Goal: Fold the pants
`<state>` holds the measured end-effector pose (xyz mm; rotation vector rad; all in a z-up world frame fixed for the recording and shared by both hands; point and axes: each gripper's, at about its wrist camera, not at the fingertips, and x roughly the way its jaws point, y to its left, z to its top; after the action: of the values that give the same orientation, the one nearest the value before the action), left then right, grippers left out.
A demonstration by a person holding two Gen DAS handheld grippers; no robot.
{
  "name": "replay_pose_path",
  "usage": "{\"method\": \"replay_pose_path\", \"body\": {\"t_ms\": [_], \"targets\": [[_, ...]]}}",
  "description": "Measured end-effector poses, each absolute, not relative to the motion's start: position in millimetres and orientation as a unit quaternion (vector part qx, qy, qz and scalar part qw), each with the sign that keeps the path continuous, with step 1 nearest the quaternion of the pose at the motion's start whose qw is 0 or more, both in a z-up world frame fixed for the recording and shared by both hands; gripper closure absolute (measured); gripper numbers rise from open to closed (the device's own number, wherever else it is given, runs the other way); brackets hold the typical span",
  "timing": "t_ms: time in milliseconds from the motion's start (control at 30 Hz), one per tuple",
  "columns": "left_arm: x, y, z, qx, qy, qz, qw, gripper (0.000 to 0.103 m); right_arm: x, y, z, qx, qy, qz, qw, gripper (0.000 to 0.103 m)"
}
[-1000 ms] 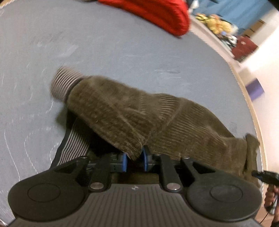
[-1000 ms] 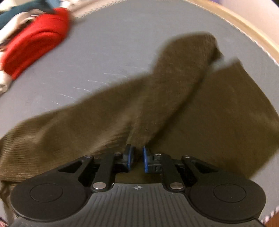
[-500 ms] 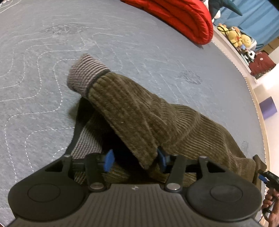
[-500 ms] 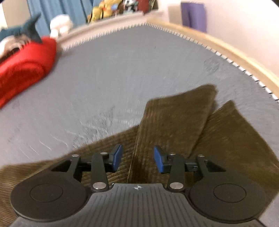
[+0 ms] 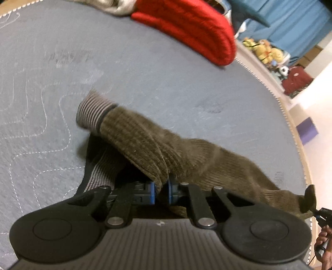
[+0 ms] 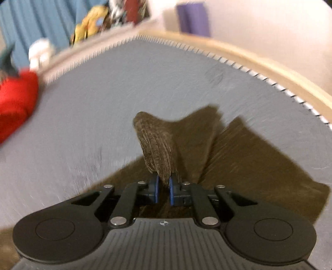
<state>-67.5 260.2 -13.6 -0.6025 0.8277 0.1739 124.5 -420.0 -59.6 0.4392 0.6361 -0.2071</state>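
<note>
Pictured on a grey quilted mattress: olive corduroy pants, lying from about nine o'clock to four o'clock across the left wrist view, part lifted off the surface. Striped grey waistband raised at nine o'clock, a second band of it flat on the mattress just beneath. Left gripper at six o'clock, blue pads just drawn together and clamped on a fold of corduroy near the waistband. Red blanket bunched at twelve o'clock, well apart from the pants; soft toys at two o'clock beyond the mattress edge. Right gripper seen only as a dark tip at four o'clock, with a hand at the frame edge.

In the right wrist view, much blurred: right gripper at six o'clock, jaws just closed and pinching a raised ridge of the pants, the fabric standing up toward twelve o'clock. Two flat flaps of corduroy spread toward two and three o'clock, one overlapping the other. Wooden bed frame curving from twelve to three o'clock; purple object behind it at twelve o'clock.
</note>
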Motion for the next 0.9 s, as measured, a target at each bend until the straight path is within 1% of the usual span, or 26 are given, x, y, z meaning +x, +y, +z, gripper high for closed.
{"method": "replay_pose_path", "body": {"t_ms": [67, 167, 233, 300, 333, 400, 433, 467, 500, 533, 567, 667, 767, 833, 900], "targets": [[-81, 255, -2, -0.288, 0.386, 0.071, 0.873, 0.091, 99, -439, -48, 0.241, 0.283, -0.107, 0.922, 0.094], [-99, 241, 6, -0.279, 0.392, 0.043, 0.876, 0.091, 59, -467, -41, 0.283, 0.27, -0.128, 0.912, 0.094], [-104, 231, 0, -0.255, 0.408, 0.026, 0.876, 0.09, 41, -480, -50, 0.306, 0.281, -0.144, 0.898, 0.094], [-98, 230, -11, -0.249, 0.435, 0.018, 0.865, 0.085, 35, -489, -68, 0.323, 0.308, -0.144, 0.883, 0.091], [-98, 235, -19, -0.257, 0.447, 0.024, 0.857, 0.081, 35, -497, -82, 0.339, 0.323, -0.136, 0.873, 0.084], [-96, 249, -30, -0.286, 0.456, 0.04, 0.842, 0.071, 34, -511, -104, 0.373, 0.327, -0.142, 0.857, 0.082], [-95, 257, -33, -0.302, 0.453, 0.038, 0.838, 0.059, 33, -519, -111, 0.387, 0.32, -0.152, 0.851, 0.078], [-95, 264, -34, -0.314, 0.448, 0.044, 0.836, 0.051, 34, -527, -116, 0.392, 0.315, -0.161, 0.849, 0.069], [-94, 270, -33, -0.319, 0.44, 0.054, 0.837, 0.051, 35, -532, -120, 0.393, 0.311, -0.17, 0.848, 0.064], [-94, 275, -33, -0.325, 0.435, 0.061, 0.838, 0.05, 37, -537, -123, 0.393, 0.307, -0.177, 0.848, 0.056], [-93, 281, -35, -0.333, 0.43, 0.069, 0.836, 0.049, 39, -541, -127, 0.396, 0.306, -0.183, 0.846, 0.055], [-95, 297, -39, -0.358, 0.425, 0.099, 0.826, 0.046, 41, -553, -138, 0.419, 0.311, -0.194, 0.831, 0.055], [-98, 310, -41, -0.359, 0.417, 0.13, 0.825, 0.043, 46, -554, -140, 0.41, 0.319, -0.205, 0.83, 0.056], [-96, 316, -45, -0.372, 0.415, 0.124, 0.821, 0.044, 46, -551, -138, 0.397, 0.323, -0.212, 0.833, 0.056], [-89, 317, -45, -0.358, 0.422, 0.121, 0.824, 0.047, 50, -551, -137, 0.386, 0.325, -0.216, 0.836, 0.056]]}}
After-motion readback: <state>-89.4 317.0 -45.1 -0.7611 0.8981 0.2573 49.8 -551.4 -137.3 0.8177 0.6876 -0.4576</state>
